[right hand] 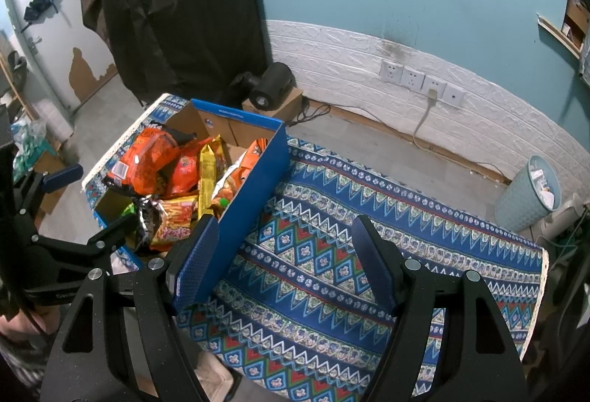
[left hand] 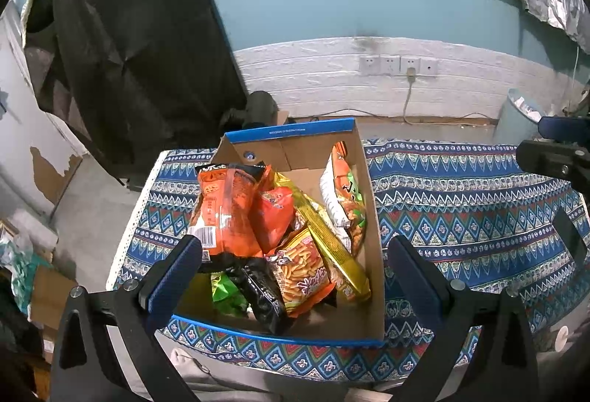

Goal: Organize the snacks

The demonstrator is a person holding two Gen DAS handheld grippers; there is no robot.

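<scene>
Snack packets lay heaped in an open cardboard box with blue edging, which sat at the left end of my desk on a blue patterned cloth. On top of the heap was a large orange bag, beside it a smaller orange one, and a long gold packet slanted across the middle. A packet printed with orange sticks lay toward the near wall, with a black packet and a green one at its left. One white and orange bag leaned against the box's right wall.

My left gripper hung over the box with its jaws wide, one finger over the left wall near the large orange bag, the other outside the right wall; nothing was between the pads. My right gripper was also spread wide and empty over the bare cloth, its left finger just beside the box's blue outer wall; whether it touched I could not tell.

Beyond the desk stood a teal wall with white panelling, a row of sockets and a pale blue bin on the floor.
</scene>
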